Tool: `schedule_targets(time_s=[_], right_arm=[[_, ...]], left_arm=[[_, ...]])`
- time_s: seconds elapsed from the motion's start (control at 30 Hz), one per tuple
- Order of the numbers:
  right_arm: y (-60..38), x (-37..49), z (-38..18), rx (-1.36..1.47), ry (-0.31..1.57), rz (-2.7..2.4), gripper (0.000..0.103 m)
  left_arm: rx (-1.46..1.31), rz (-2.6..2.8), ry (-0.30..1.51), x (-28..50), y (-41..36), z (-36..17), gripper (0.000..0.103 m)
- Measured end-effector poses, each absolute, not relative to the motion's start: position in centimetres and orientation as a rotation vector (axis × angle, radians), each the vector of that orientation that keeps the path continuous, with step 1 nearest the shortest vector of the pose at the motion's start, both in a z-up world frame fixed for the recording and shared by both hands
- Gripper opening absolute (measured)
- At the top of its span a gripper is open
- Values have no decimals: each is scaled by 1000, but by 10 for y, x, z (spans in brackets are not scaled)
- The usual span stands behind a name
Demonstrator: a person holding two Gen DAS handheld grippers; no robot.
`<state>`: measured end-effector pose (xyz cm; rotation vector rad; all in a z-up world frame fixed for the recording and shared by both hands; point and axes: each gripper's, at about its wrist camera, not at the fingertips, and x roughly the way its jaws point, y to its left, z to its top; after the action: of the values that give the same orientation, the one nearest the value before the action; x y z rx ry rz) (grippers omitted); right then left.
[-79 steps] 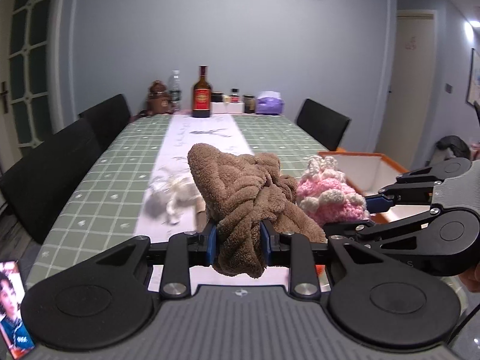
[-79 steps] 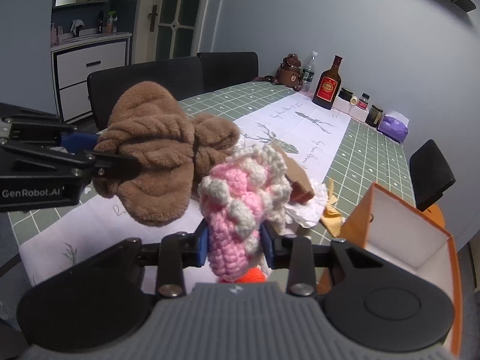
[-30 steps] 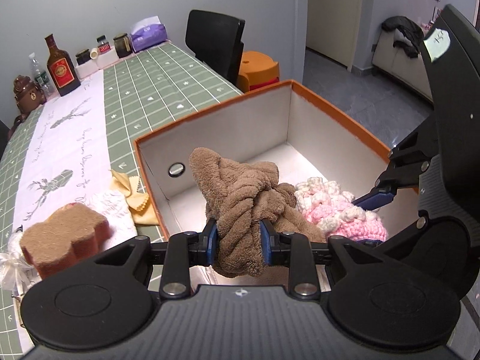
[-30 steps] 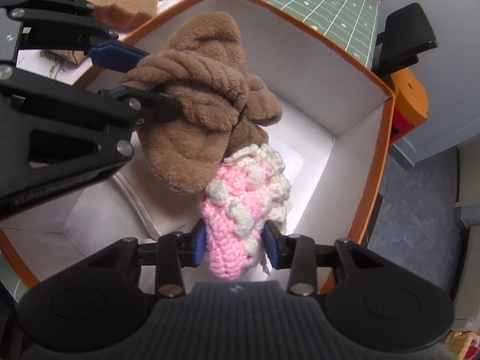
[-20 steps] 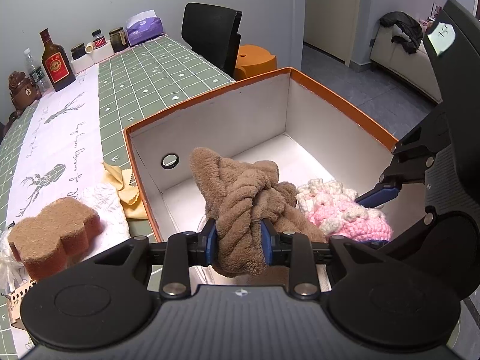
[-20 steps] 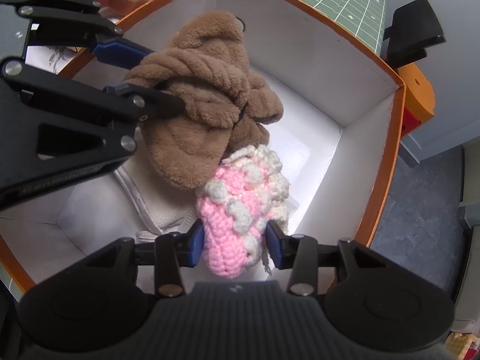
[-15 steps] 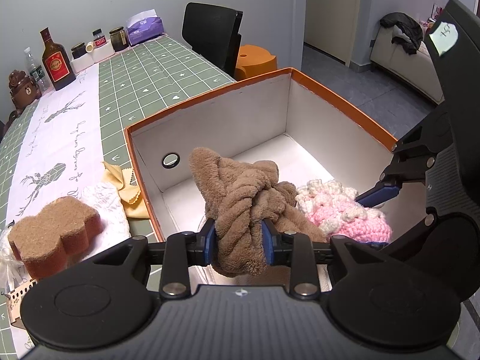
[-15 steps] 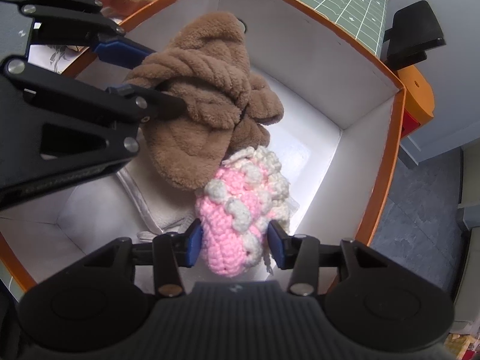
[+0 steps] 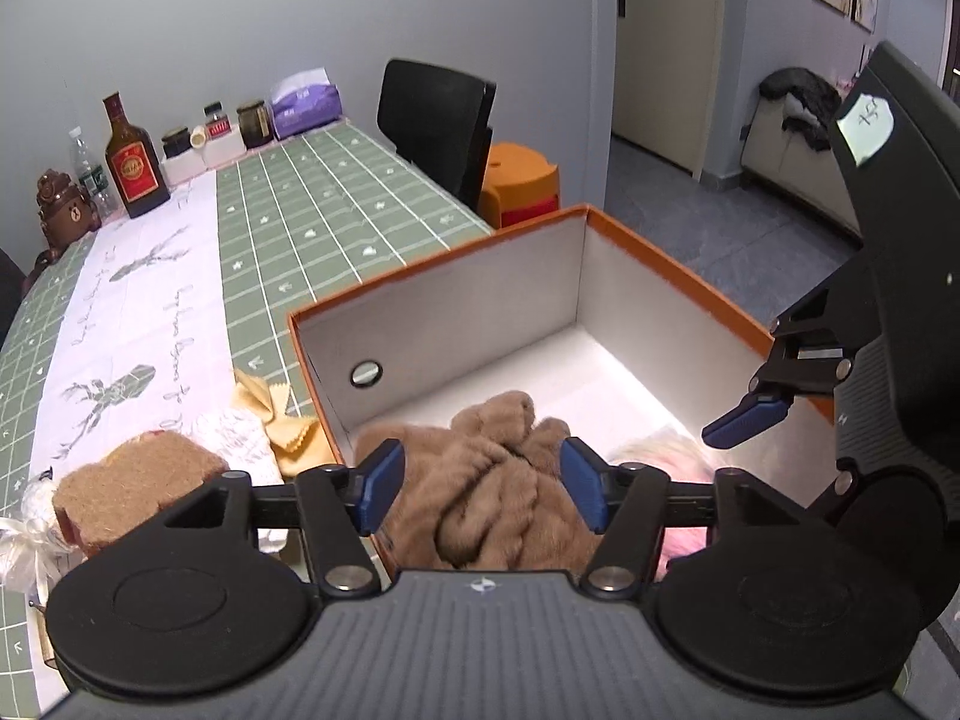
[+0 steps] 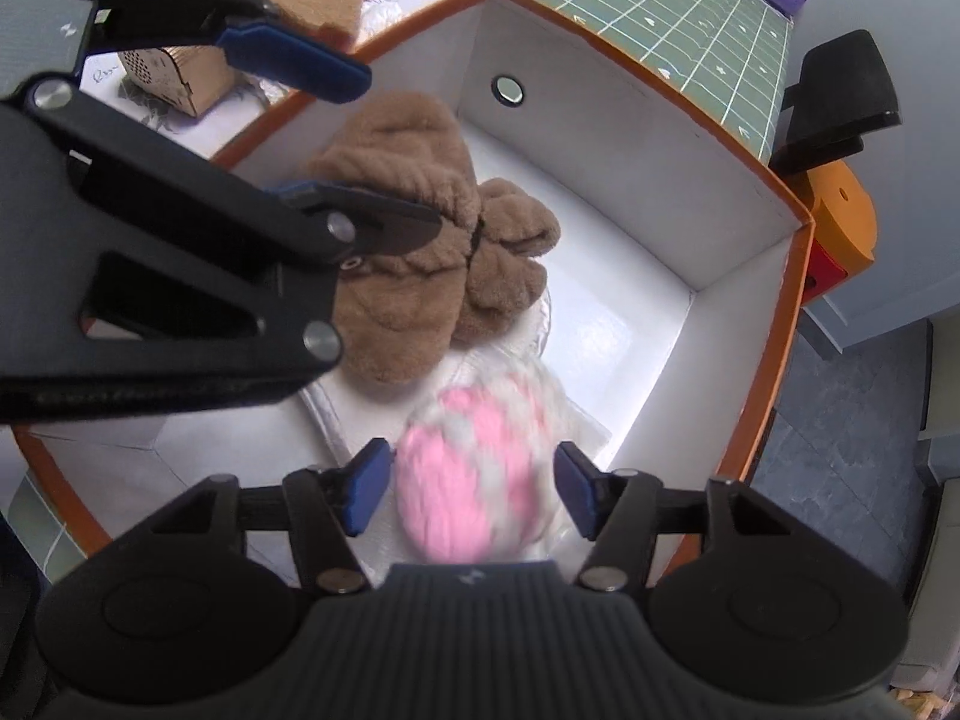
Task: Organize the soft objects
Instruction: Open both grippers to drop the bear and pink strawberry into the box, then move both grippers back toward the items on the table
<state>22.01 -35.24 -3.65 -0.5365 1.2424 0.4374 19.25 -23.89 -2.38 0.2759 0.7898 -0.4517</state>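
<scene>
Right wrist view is showing both soft things inside the orange-rimmed box (image 10: 798, 276). The right gripper (image 10: 471, 489), low in the frame, has just been opening; its blue pads are standing apart on either side of the pink and white crochet piece (image 10: 474, 480), with a gap showing at each side, so the piece is no longer being squeezed. It is blurred, so whether it is dropping or already resting on the box floor I cannot tell. The left gripper (image 10: 372, 144), reaching in from the upper left, has also just been opening, and the brown plush toy (image 10: 408, 276) is lying in the middle of the box, against the pale liner.

Left wrist view is agreeing: the left gripper (image 9: 483, 483) is spread wide around the brown plush toy (image 9: 498, 498) at lower centre, and neither pad appears to be pressing it.

Judging from this, two items are as good as stowed. Still lying outside the box, at the lower left of the left wrist view, are a brown bear-shaped pad (image 9: 132, 486), a yellow cloth (image 9: 276, 414) and a white lacy piece (image 9: 237, 435), so the sorting looks perhaps halfway done, with those pieces likely waiting.
</scene>
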Motion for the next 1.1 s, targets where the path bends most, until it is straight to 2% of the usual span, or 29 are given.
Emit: schedule_targets(time_s=[0.53,1.1], right_arm=[[-345,202,-1,-571,1169,394,64],[-283,143,39,-430,813,324,64]], left_arm=[[277,-475,759,168,-216,1,71],[190,-353,585,110,-123,22,71]])
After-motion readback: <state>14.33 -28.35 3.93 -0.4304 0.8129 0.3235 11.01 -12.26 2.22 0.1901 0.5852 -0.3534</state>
